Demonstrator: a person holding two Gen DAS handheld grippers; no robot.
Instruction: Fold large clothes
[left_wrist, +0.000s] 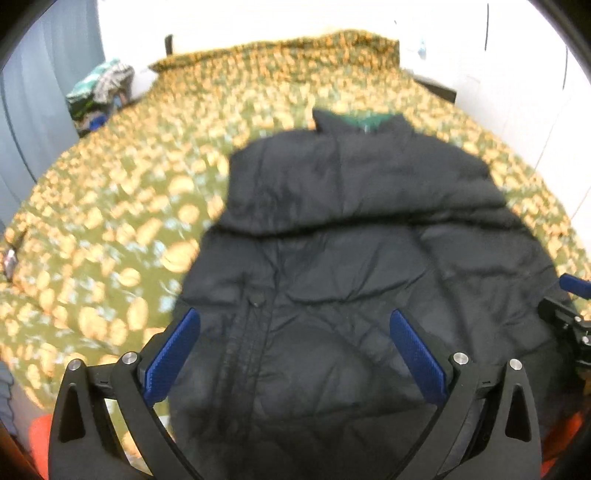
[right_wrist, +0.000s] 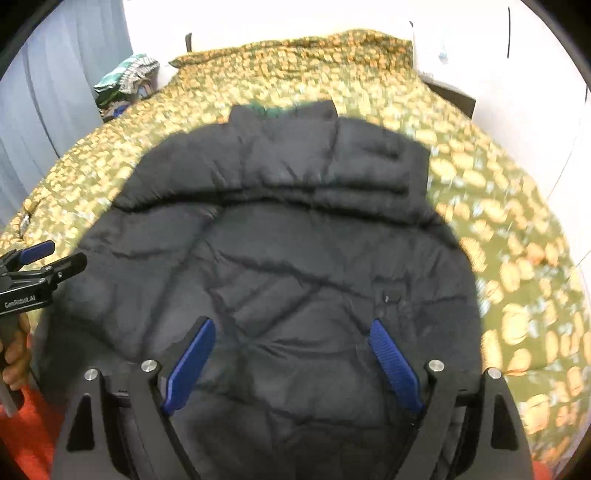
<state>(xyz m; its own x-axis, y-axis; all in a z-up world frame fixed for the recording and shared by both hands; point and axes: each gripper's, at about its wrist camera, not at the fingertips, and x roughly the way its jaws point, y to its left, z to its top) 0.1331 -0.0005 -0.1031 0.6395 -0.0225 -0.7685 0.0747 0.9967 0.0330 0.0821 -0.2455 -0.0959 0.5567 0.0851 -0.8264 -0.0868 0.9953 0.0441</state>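
**Black puffer jacket may spring back open**

Quilted black jacket lies on the patterned bedspread, sleeves seemingly tucked in. Left gripper and right gripper are spread wide, nothing grasped — the puffy padding could undo any fold left unpressed.

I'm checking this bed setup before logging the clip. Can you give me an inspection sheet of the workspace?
Surface: bed with green-and-orange patterned bedspread, rumpled.
Job's things: black puffer jacket lying on the bedspread, collar at the far end, sleeves not sticking out.
Clutter: pile of clothes at the far left corner.
Grippers: left hand-held gripper open, empty, above the jacket; right hand-held gripper open, empty, likewise.
Cables: nothing seen.
Surroundings: grey curtain on the left, white wall behind.
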